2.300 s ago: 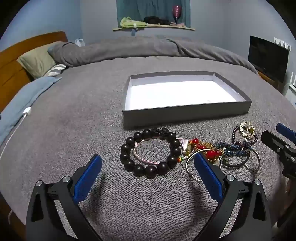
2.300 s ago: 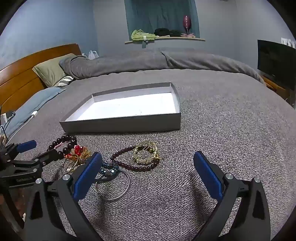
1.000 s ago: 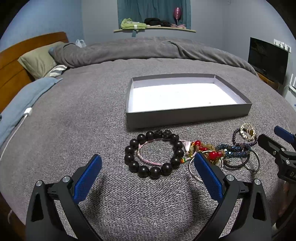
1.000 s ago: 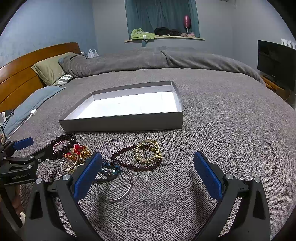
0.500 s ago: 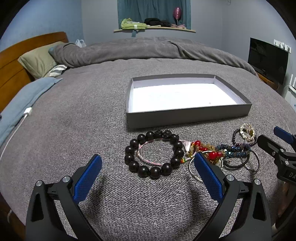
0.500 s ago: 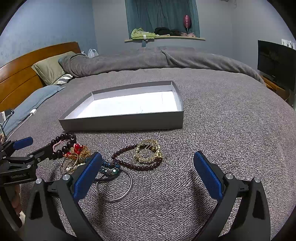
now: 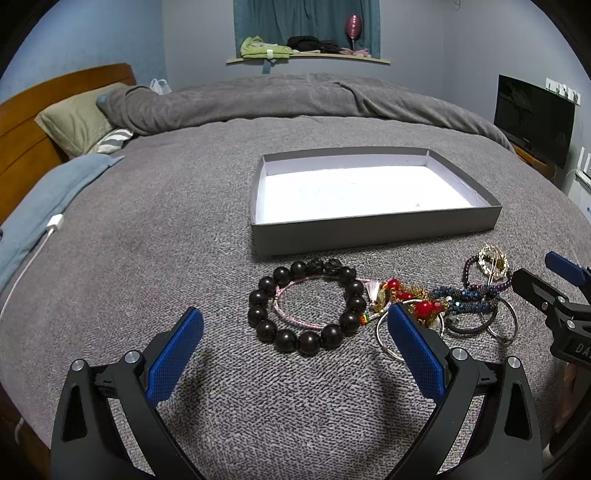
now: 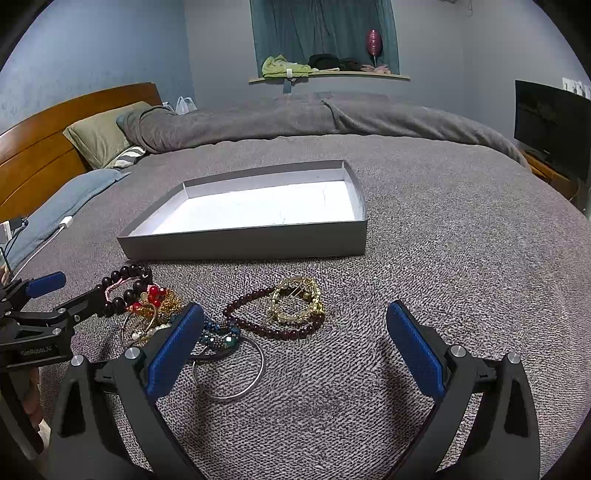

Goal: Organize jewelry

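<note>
bedrm | blue-grey walls point(image 8: 110, 48) | teal curtain point(image 7: 306, 18) w/ sill shelf | wood headboard point(image 8: 44, 147) | grey bedspread point(image 7: 147, 229) | dark TV point(image 7: 533, 118) at rt

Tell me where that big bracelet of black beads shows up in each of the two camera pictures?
Left wrist view: the black bead bracelet lies at centre, just in front of the grey box.
Right wrist view: it sits at far left, partly hidden behind the left gripper.
Shared landmark: the grey box, just behind the jewelry in both.

Silver bangle point(image 7: 388, 334) partly behind left tool point(image 7: 291, 354)
</note>
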